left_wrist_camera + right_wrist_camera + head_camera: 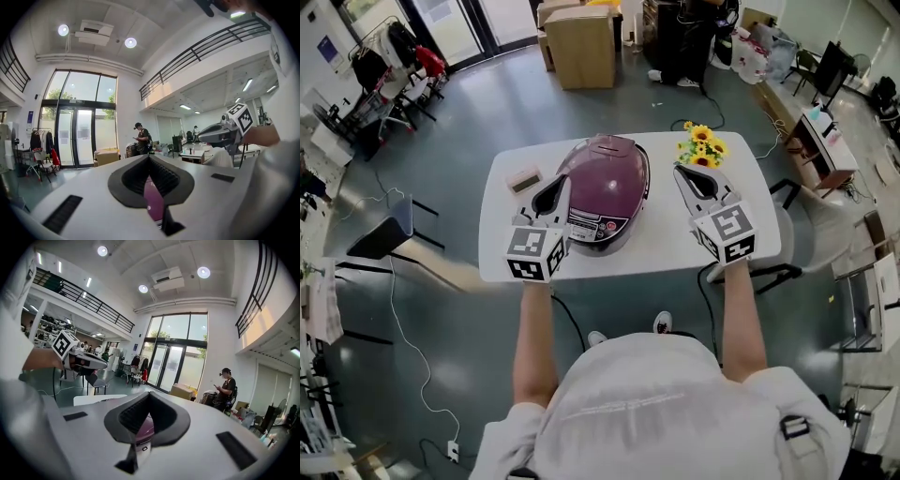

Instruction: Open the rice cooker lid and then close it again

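With jaws together on nothing, the left gripper (551,192) and right gripper (694,180) flanked the rice cooker (598,225), nearer the left one, its lid (609,169) down; opening seemed not begun, and next would call for reaching the lid's catch.

The body of the left hand-held gripper (149,158) hides the rice cooker (153,200) but for a purple sliver; the tan object (524,179) left of its tips is too small to identify.
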`<action>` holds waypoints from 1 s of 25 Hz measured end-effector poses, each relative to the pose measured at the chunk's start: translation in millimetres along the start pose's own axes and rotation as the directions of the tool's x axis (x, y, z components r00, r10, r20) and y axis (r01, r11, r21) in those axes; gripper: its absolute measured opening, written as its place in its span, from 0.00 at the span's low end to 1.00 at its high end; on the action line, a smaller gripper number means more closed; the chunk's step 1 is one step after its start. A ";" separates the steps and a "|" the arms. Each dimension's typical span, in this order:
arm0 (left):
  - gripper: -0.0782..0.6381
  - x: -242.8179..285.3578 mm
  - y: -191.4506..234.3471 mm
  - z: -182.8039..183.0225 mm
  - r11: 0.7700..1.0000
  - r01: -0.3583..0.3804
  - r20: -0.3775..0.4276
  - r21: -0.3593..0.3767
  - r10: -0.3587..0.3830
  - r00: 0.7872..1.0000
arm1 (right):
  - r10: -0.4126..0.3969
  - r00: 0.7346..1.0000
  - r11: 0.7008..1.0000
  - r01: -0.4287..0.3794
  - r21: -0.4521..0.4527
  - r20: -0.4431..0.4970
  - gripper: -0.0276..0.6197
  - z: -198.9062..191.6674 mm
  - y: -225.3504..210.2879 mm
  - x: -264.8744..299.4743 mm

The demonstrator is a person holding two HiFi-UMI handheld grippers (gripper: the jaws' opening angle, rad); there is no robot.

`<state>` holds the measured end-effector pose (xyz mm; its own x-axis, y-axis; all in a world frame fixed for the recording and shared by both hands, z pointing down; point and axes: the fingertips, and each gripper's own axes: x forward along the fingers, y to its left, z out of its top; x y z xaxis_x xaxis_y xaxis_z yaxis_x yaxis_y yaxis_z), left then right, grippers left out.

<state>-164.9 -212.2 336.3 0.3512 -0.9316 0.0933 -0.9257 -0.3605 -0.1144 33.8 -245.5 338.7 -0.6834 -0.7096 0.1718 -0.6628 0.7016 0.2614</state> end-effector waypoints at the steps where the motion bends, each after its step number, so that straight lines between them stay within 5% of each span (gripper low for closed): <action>1: 0.13 -0.5 0.1 4.1 1.000 0.000 0.008 0.003 0.000 1.000 | 0.000 1.000 1.000 0.000 -0.004 0.007 0.08 3.3 -0.4 0.9; 25: 0.13 -36.1 12.7 46.1 0.995 -0.063 0.049 0.079 0.060 0.997 | 0.073 0.991 0.995 -0.065 -0.075 0.108 0.08 54.4 20.2 16.3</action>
<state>-182.8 -185.3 285.9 0.3019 -0.9526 0.0375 -0.9322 -0.3033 -0.1974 -7.3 -239.3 295.2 -0.7590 -0.6452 0.0868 -0.5922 0.7397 0.3197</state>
